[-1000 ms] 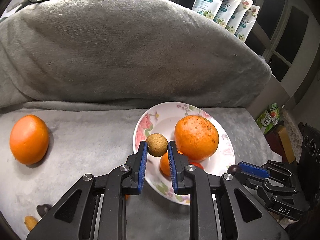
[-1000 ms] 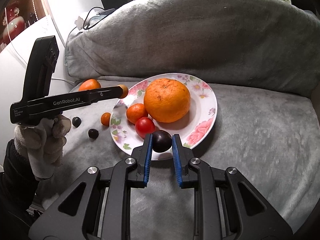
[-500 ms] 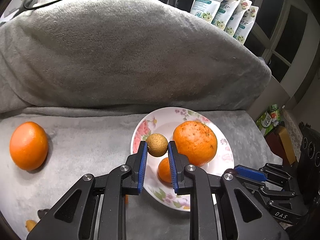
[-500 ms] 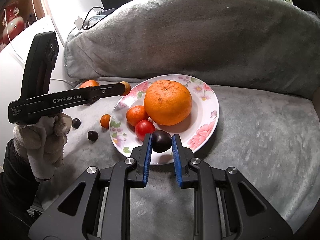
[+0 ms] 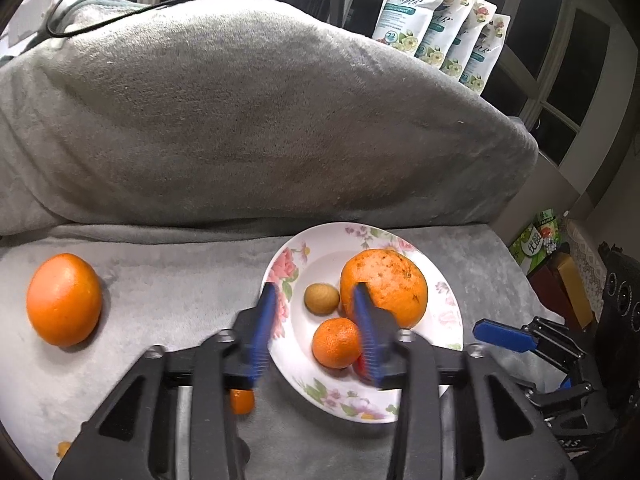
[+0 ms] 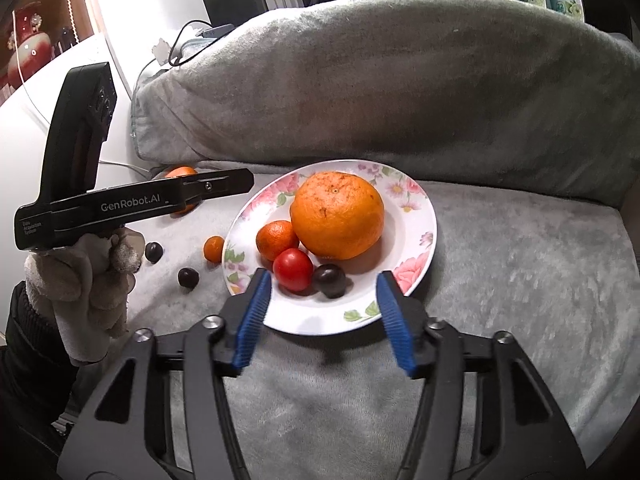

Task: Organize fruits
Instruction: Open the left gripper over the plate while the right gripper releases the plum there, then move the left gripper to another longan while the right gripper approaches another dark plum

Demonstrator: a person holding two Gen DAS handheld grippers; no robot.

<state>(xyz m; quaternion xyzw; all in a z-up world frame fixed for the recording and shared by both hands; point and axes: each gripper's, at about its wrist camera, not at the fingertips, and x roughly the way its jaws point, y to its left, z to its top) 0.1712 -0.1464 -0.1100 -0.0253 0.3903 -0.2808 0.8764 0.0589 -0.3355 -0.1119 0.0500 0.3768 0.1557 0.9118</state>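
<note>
Plush grey blanket (image 5: 168, 280) under glossy floral plate (image 6: 416, 248); left gripper (image 5: 316, 330) and right gripper (image 6: 324, 312) opening, empty; round longan (image 5: 322, 298), smooth plum (image 6: 329, 280) released.

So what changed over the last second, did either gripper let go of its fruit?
Both did. The left gripper, jaws opening, has released the brown fruit, which now lies on the plate beside the big orange. The right gripper, also opening, has let go of the dark plum, now resting next to the tomato. Both hands held position; the other fruit stayed put.
</note>
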